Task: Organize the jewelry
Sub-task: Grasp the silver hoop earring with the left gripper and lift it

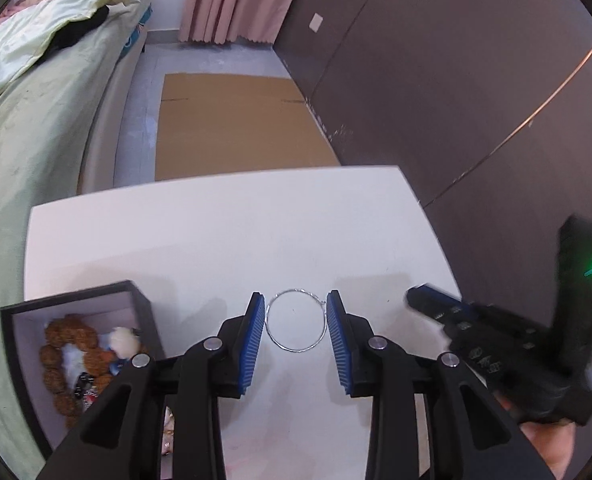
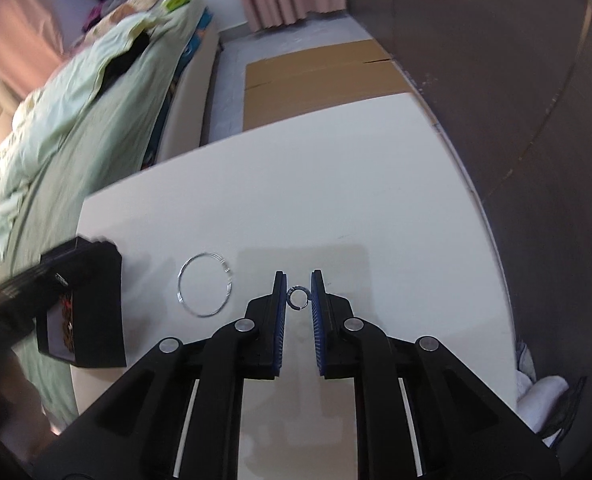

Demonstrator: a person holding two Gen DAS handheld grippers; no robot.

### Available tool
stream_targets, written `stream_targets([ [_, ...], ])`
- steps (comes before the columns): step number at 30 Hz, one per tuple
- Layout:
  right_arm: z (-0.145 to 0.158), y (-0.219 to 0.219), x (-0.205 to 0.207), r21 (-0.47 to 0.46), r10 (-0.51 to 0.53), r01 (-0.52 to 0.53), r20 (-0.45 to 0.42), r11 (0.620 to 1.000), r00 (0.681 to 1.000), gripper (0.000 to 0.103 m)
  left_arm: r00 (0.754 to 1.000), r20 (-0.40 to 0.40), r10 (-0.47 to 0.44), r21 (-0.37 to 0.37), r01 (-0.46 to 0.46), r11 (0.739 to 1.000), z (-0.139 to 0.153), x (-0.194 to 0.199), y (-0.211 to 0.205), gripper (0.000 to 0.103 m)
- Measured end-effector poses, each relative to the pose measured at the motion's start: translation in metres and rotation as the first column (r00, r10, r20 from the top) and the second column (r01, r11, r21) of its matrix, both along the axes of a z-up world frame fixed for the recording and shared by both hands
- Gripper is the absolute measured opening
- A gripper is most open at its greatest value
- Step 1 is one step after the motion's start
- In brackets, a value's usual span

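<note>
White surface [image 1: 215,240] bearing black box [image 1: 75,300] of beads at left. Left tool [image 1: 296,320] released, straddling thin silver bangle [image 1: 296,320] lying flat. Right tool [image 2: 298,298] clenched on small ring [image 2: 298,298].

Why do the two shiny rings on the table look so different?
The big hoop is much wider than the little ring. The big hoop is thin silver wire; the little ring looks thicker and darker. The little ring sits between the right gripper pads; the big hoop lies beside them. Both are round and on the white table.
</note>
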State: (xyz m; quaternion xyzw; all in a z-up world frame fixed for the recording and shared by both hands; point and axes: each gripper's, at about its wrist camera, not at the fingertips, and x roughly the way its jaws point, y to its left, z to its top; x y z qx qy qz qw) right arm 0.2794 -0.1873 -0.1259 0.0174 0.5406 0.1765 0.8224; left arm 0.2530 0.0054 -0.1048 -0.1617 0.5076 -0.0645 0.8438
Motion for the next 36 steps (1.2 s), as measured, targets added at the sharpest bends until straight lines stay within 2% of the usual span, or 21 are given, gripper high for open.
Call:
stream_targets([
  [2,0.003,-0.01,0.002,0.016,-0.025,0.025,0.0,1.0,1.0,0.013,1.0,-0.024,-0.012,0.025,0.013,1.0,-0.01,0.004,-0.009,0.045],
  [3,0.003,-0.012,0.002,0.022,-0.034,0.034,-0.001,0.999,0.999,0.013,1.0,-0.028,-0.011,0.046,0.013,0.999,-0.015,0.005,-0.014,0.055],
  [6,0.007,-0.024,0.004,0.041,-0.06,0.06,0.0,0.997,0.998,0.013,0.999,-0.022,-0.03,0.113,0.032,0.993,-0.02,0.007,-0.028,0.06],
  [9,0.012,-0.036,0.007,0.061,-0.092,0.091,0.003,0.994,0.996,0.013,0.999,-0.03,-0.038,0.163,0.043,0.986,-0.03,0.01,-0.04,0.06],
  [14,0.017,-0.057,0.011,0.104,-0.143,0.143,-0.001,0.984,0.99,0.013,0.997,-0.05,-0.059,0.24,0.07,0.968,-0.046,0.013,-0.056,0.054],
  [21,0.022,-0.061,0.009,0.124,-0.139,0.137,0.007,0.983,0.99,0.013,0.998,-0.031,-0.056,0.344,0.063,0.937,-0.057,0.01,-0.069,0.048],
  [25,0.023,-0.059,0.005,0.124,-0.127,0.125,0.013,0.984,0.992,0.013,0.998,-0.021,-0.057,0.343,0.061,0.937,-0.058,0.009,-0.068,0.047],
  [29,0.025,-0.057,0.001,0.124,-0.117,0.114,0.021,0.986,0.993,0.013,0.998,-0.02,-0.059,0.291,0.062,0.955,-0.054,0.003,-0.065,0.046],
  [36,0.028,-0.054,-0.005,0.127,-0.103,0.098,0.033,0.987,0.994,0.013,0.999,0.019,-0.045,0.238,0.039,0.97,-0.032,-0.01,-0.061,0.046],
])
